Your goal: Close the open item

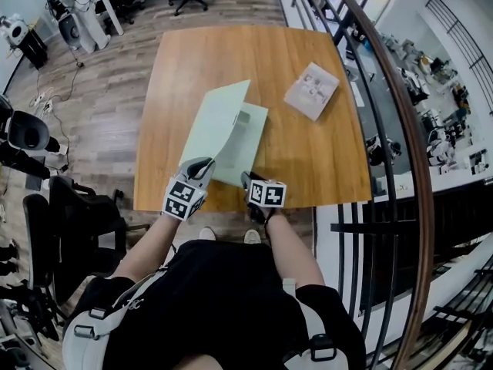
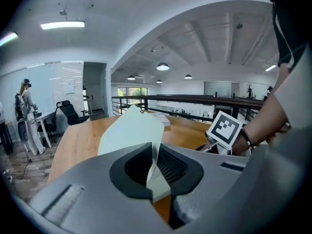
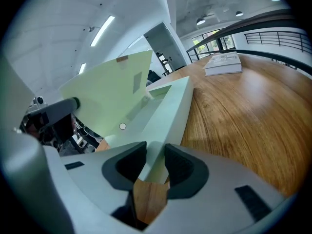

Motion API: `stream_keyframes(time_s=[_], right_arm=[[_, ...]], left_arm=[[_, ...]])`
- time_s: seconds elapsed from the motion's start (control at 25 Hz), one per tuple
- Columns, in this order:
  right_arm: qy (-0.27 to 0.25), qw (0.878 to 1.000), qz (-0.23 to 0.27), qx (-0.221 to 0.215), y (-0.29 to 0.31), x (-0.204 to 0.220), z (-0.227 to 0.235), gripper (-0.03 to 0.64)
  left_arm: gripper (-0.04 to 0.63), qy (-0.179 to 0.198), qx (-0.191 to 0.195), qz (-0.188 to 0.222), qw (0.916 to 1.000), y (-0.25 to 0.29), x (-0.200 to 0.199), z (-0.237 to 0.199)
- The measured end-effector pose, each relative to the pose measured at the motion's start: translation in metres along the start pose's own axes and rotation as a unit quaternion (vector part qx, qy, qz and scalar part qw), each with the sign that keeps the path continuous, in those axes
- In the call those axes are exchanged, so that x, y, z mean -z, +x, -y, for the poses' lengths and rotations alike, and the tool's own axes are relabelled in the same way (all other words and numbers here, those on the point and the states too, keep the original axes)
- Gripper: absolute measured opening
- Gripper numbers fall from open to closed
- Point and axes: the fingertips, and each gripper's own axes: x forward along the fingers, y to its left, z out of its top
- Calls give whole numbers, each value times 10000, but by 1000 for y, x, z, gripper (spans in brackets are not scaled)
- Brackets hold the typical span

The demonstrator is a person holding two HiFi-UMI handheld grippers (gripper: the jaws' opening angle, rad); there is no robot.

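- Pale green flat cardboard box [image 1: 248, 133] lies open on the rectangular wooden table [image 1: 192, 60], in the table's near half, roughly mid-width.
- Long axis of the box: runs from the table's near edge toward the table's middle, with the far end leaning a little to the right.
- Thin pale green lid [image 1: 214, 122] is raised over the left long side of the box's tray and tilted. The opening faces the table's right side.
- Left gripper [image 1: 202, 165] is at the table's near edge, on the near end of the lid. In the left gripper view, the thin lid sheet runs between the two pads, which are pressed close on it: pinching the lid.
- Right gripper [image 1: 248, 180] is also at the table's near edge, just right of the left one. In the right gripper view, its jaws clamp the near corner wall of the tray.
- White printed booklet [image 1: 311, 89] lies flat in the table's far right part, well apart from the box.
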Motion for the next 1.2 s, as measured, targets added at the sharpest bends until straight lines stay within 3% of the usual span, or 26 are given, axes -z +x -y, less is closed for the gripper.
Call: stream_keyframes(time_s=[0.16,0.44,0.92,1.2], right_arm=[[-14,10000,-14,-28,-1,3,-5,118],[-137,9999,-10,-80,-4,10,-11,120],[-207,9997,0,-86,-5,12,-14,121],[-289,9996,32,34,-8,11,-15,123]], left_arm=[[29,274,417,-436,9978,19,22,31],[32,338,861,-1159,9889,40,60,60],[58,-394,1384,-2123,9666,58,94,70],[73,29,1500,-2557,9550,62,104,76]])
